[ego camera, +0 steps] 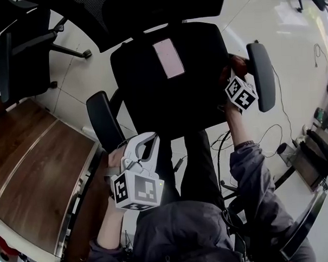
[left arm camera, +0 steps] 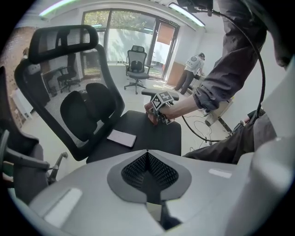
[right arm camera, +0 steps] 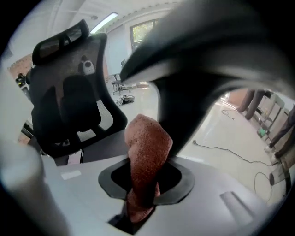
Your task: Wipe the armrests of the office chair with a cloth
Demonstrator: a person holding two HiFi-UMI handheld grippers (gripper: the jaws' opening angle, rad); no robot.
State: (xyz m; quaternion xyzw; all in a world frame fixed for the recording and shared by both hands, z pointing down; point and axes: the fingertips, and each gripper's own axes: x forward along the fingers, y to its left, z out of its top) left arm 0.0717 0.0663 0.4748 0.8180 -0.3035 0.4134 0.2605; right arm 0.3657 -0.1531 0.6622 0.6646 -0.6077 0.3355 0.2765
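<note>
The office chair [ego camera: 170, 78] stands with its seat square in front of the person, so both armrests are in reach without walking round. A wooden counter [ego camera: 35, 155] lies well off the seat's left side and plays no part. The right armrest [ego camera: 261, 74] runs along the seat's right edge, and the work is at this one. The right arm is stretched forward over the seat's right front corner, sleeve straight and wrist turned outward, which brings the right tongs [right arm camera: 140, 184] in against the pad's inner flank. They are clamped on the cloth [right arm camera: 145, 152], a reddish-brown terry wad that stands up out of the jaws. A free tuft leads, so fabric rather than plastic meets the pad; it sits right under the dark armrest, though whether it actually touches I cannot tell. The left armrest [ego camera: 104, 120], by the seat's left edge, looks untouched and would likely come second. The left arm is bent and held low at the seat's left front corner. There the left tongs [ego camera: 146, 147] hang just beside that armrest with jaws closed together on nothing, parked out of the way. A pale flat phone-like slab [ego camera: 168, 58] rests near the seat's middle, clear of both armrests.
</note>
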